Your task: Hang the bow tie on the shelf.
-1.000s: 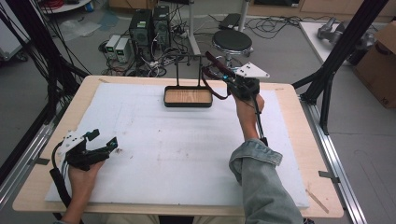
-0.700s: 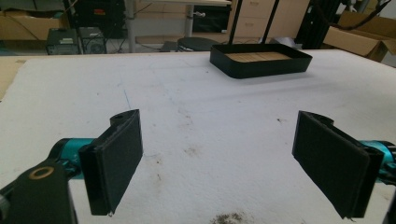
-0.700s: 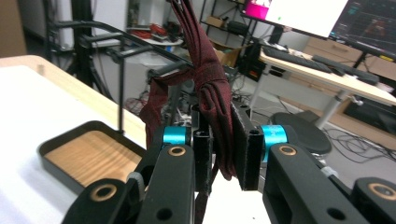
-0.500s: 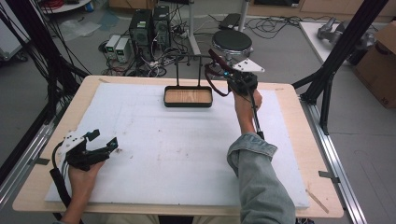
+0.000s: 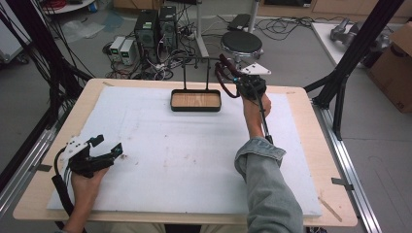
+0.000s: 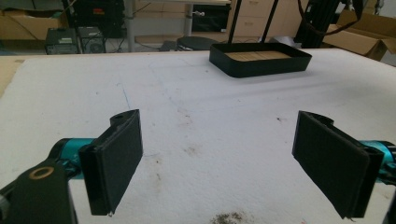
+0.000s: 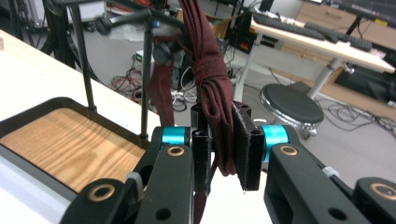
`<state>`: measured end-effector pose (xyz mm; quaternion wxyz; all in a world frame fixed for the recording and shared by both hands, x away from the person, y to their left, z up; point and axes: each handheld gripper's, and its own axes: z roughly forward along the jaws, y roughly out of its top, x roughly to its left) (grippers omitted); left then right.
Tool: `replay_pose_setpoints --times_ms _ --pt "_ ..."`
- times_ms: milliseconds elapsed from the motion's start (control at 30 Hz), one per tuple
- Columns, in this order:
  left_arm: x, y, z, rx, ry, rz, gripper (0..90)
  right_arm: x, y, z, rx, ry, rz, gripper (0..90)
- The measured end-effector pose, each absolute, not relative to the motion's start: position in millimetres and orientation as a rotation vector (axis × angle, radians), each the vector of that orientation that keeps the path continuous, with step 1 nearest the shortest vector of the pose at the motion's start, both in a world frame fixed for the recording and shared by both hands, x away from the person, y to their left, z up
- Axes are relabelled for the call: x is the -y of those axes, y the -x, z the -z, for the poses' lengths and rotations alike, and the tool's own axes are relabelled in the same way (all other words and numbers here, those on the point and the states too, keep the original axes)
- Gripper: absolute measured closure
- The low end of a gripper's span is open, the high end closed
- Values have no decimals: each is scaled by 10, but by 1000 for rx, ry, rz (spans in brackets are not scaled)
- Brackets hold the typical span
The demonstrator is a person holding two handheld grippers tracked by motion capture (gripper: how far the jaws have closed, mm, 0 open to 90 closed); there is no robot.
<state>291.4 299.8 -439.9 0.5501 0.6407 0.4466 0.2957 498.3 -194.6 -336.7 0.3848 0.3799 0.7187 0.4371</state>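
Both grippers apart: left gripper (image 5: 108, 147) wide over bare mat (image 5: 194, 160); right gripper (image 5: 227, 68) pinches maroon cloth (image 7: 212, 84).

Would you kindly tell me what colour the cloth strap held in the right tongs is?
Dark red, almost maroon; the cloth strap shows best in the right gripper view.

Round stool (image 5: 241, 42), computer towers (image 5: 155, 24), perhaps cardboard box (image 5: 396, 68) on floor.

Even bright light, soft shadows, slight blur
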Motion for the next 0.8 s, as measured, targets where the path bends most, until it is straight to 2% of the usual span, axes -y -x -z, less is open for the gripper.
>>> replay_pose_setpoints --times_ms 800 --pt "-3000 -2911 4399 -1054 -1521 -701 165 1914 -5067 3516 -1890 -1034 -1080 749"
